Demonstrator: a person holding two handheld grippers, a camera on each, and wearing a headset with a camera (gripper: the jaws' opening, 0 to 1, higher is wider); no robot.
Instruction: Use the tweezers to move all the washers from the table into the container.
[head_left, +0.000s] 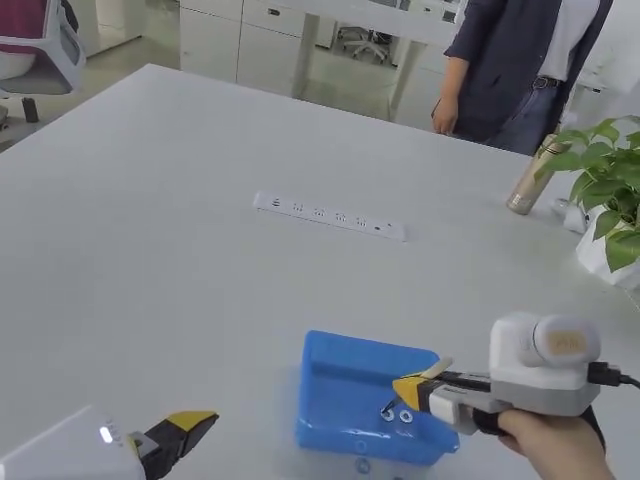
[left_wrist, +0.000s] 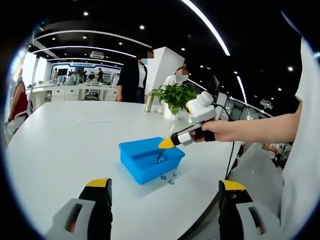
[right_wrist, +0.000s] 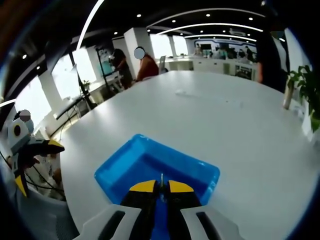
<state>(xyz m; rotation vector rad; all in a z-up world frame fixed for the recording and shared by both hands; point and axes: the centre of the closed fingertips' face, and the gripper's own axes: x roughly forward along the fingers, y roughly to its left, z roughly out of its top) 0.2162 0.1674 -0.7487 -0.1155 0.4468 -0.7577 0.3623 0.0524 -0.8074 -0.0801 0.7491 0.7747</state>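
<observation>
Pointing seemingly tip-down, tweezers (left_wrist: 160, 155) dip into container (left_wrist: 142, 171).

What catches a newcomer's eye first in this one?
The bright blue rectangular plastic container near the front edge of the white table stands out. The right gripper pinches thin metal tweezers over it, with small metal washers lying on the table beside it.

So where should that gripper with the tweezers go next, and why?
Probably lift the tweezers out of the blue container and swing toward the washers on the table beside it. The right gripper holds the tweezers' tips inside the container, and three washers lie outside it.
</observation>
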